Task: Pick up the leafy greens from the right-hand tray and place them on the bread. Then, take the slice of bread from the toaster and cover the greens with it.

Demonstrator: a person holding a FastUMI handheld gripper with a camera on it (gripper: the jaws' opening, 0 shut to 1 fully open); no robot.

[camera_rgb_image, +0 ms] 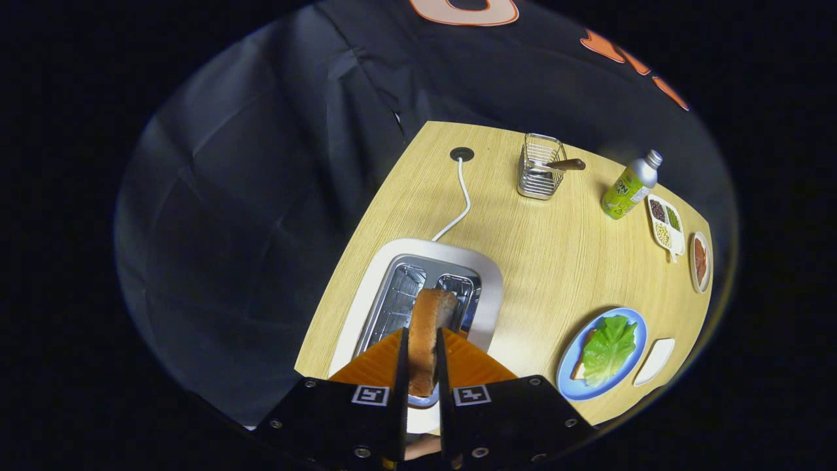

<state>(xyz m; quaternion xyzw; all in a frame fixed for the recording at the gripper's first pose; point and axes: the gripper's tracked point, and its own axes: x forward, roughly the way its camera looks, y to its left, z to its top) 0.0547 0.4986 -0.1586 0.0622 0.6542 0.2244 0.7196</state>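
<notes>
A brown slice of bread stands on edge between my fingers, and my gripper is shut on it. It hangs just above the right slot of the white toaster, whose two slots show bare metal. To the right, on a blue plate, a green leaf of greens lies over another slice of bread, of which only an edge shows. An empty white tray sits just right of the plate.
The toaster's white cable runs back to a hole in the wooden table. At the far side stand a wire basket with a wooden-handled tool, a green bottle, a divided dish of beans and a small plate.
</notes>
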